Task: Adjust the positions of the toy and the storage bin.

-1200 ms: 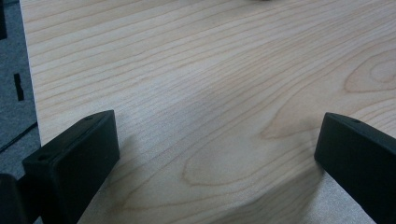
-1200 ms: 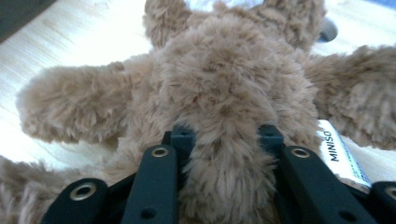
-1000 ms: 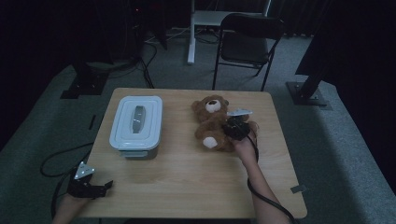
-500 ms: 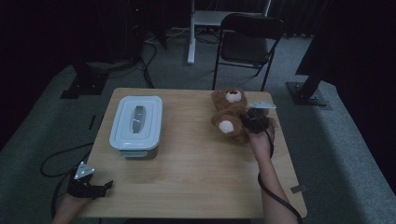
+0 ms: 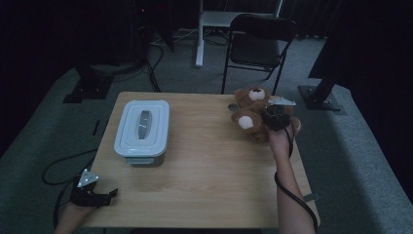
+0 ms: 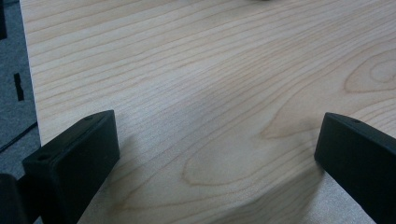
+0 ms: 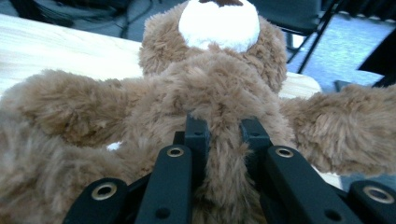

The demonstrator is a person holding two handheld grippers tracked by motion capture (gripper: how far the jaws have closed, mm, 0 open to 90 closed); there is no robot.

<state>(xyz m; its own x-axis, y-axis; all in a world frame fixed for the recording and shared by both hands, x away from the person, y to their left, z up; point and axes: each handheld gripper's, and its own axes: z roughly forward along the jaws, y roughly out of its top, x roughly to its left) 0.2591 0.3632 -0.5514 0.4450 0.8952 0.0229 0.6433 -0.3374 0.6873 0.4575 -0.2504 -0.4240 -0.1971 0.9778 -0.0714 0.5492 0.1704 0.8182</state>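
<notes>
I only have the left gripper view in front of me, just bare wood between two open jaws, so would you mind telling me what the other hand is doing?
Observer: The right tool is shut on a brown teddy bear, pinching a fold of its plush between the jaws.
Operator: Thank you. Whereabouts on the table is that?
Observer: At the far right corner of the wooden table, in the high view; the bear is partly past the right edge.
Operator: Is anything else on the table?
Observer: A pale lidded plastic container sits on the left half, lid closed.
</notes>
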